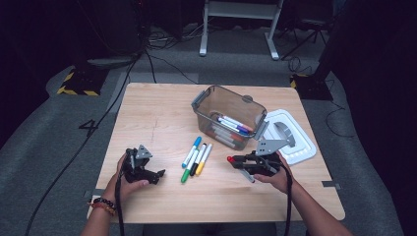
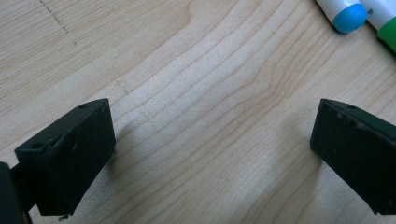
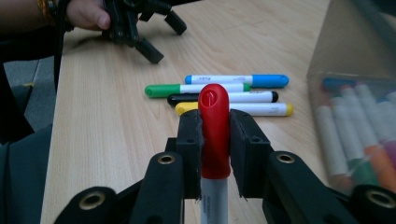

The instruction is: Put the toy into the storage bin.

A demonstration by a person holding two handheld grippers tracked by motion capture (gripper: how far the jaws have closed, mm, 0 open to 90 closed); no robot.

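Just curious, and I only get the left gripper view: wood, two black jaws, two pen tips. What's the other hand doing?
Observer: The right gripper has its jaws shut on a red marker.
Operator: Any more pens about?
Observer: Four markers lie side by side on the table: blue, green, black, yellow.
Operator: Is there a box for them?
Observer: A clear bin behind them holds several markers.

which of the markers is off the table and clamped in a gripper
The red-capped marker: the right gripper is shut on its cap. The blue, green, black and yellow ones lie loose on the table.
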